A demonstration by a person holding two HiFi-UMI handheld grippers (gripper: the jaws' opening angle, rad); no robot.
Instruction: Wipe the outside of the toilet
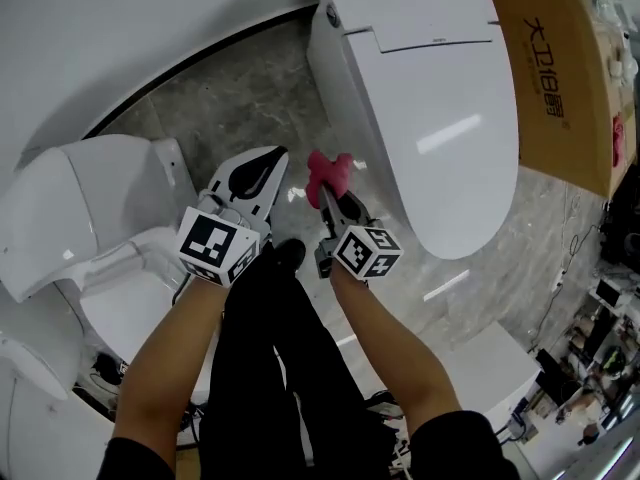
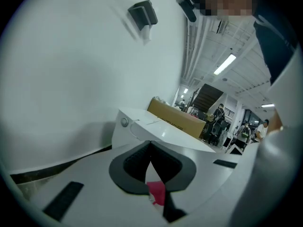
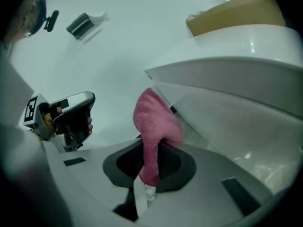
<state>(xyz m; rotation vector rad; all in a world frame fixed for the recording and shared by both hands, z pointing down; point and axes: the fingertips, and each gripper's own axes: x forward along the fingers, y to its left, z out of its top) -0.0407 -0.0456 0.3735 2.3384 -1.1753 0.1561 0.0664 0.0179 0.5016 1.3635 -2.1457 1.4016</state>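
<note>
The white toilet with its lid down stands at the upper right in the head view; it also shows as the toilet and the toilet in the gripper views. My right gripper is shut on a pink cloth, held up close beside the toilet's lower left side; I cannot tell if the cloth touches it. My left gripper hangs just left of the cloth, its tips together with nothing between them. A bit of the pink cloth shows behind its jaws.
A second toilet with its lid raised stands at the left, close to my left arm. A cardboard box lies right of the target toilet. A curved white wall runs behind, bearing a small dark fixture. Grey stone floor lies between the toilets.
</note>
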